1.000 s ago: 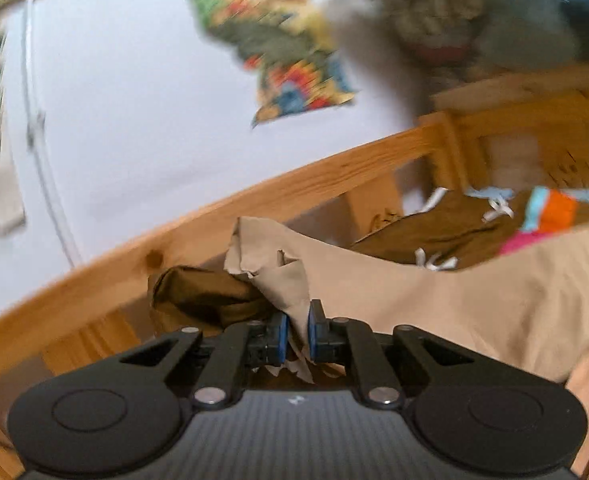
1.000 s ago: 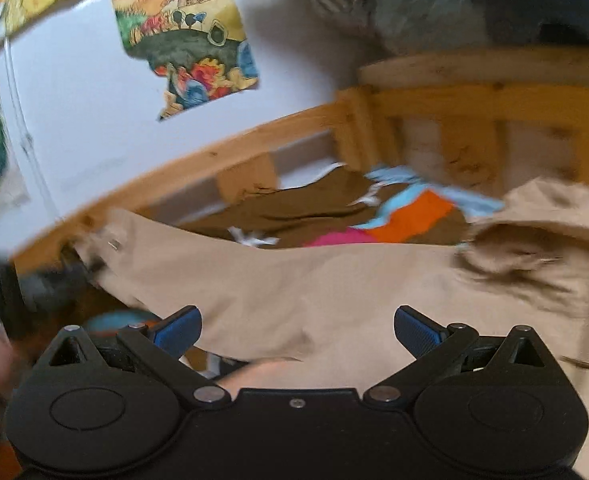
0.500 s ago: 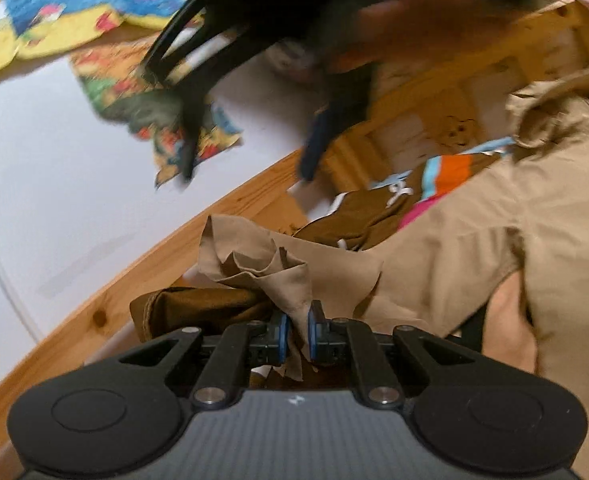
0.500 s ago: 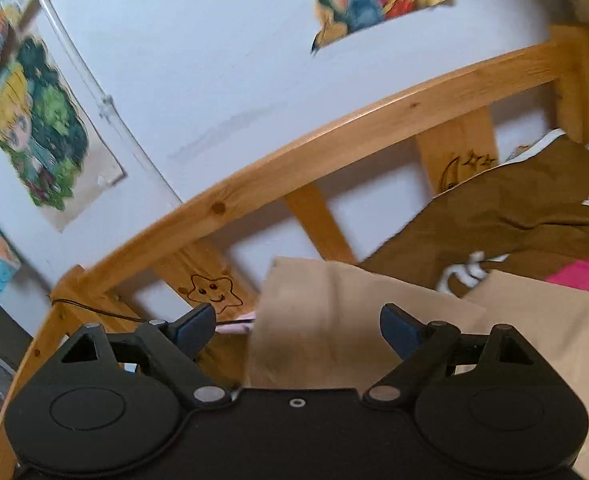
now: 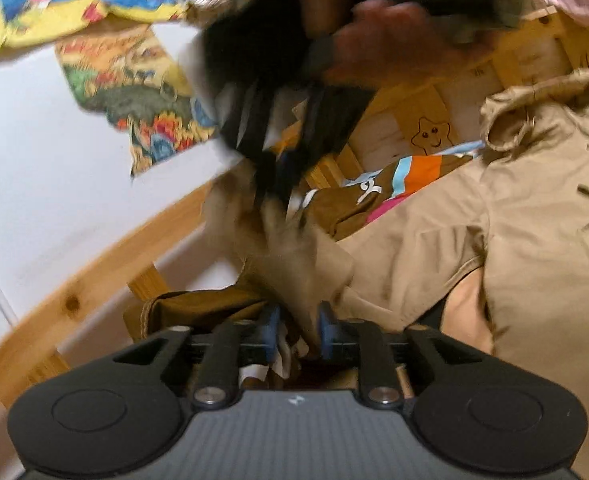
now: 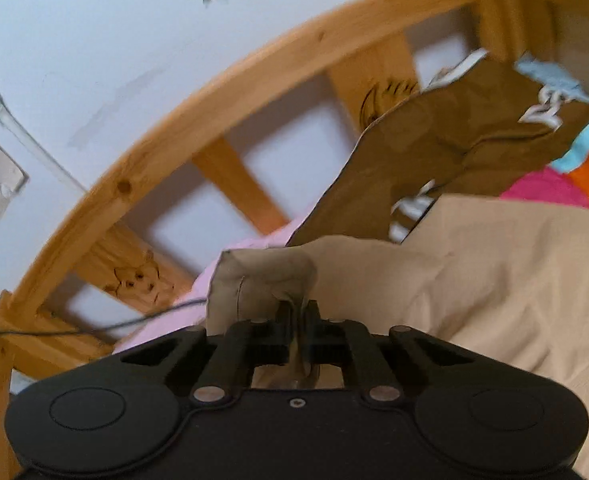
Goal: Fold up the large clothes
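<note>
While the tan cotton hooded jacket (image 5: 534, 240) lies spread on the bed | right gripper (image 6: 299, 316) fingers pinch its cuff corner | left gripper (image 5: 294, 326) fingers opening, cloth loose between | body stretches rightward.

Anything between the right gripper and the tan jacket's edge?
Nothing visible. The right gripper is already shut on a bunched fold of the tan jacket; the brown blanket lies beyond it.
</note>
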`<control>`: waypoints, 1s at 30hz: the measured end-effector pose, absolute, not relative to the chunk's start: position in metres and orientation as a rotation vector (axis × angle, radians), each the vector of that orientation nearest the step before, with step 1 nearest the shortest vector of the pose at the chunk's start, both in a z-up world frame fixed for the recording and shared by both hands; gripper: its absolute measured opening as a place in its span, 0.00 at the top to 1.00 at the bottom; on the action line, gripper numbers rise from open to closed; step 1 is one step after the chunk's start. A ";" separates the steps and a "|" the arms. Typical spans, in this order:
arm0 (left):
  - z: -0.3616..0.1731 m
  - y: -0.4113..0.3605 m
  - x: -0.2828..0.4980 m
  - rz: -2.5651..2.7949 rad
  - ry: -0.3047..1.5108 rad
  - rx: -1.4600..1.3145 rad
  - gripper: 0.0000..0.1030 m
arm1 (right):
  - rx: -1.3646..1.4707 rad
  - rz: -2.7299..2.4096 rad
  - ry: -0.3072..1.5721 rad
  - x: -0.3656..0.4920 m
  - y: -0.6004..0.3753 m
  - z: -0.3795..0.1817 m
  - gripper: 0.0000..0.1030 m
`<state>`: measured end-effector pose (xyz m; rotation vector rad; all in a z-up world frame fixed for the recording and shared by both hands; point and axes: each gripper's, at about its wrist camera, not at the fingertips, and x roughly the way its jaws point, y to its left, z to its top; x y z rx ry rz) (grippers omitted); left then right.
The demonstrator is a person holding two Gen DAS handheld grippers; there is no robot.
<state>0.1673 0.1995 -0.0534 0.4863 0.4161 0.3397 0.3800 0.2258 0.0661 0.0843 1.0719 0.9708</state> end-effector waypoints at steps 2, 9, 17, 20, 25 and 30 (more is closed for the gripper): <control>-0.054 0.206 0.161 0.346 0.427 0.426 0.57 | 0.152 0.971 1.011 0.381 0.197 0.076 0.97; -0.043 0.226 0.131 0.345 0.454 0.126 0.46 | 0.440 0.954 0.860 0.379 0.039 0.098 0.97; -0.057 0.238 0.168 0.263 0.671 -0.058 0.41 | 0.589 0.697 0.798 0.358 -0.163 0.060 0.97; -0.064 0.262 0.196 0.385 0.709 -0.105 0.49 | 0.588 0.589 0.793 0.343 -0.218 0.041 0.97; -0.036 0.319 0.224 0.784 0.594 -0.072 0.52 | 0.579 0.466 0.817 0.321 -0.273 0.013 0.97; -0.004 0.374 0.214 1.018 0.540 -0.254 0.49 | 0.587 0.434 0.840 0.308 -0.300 -0.005 0.97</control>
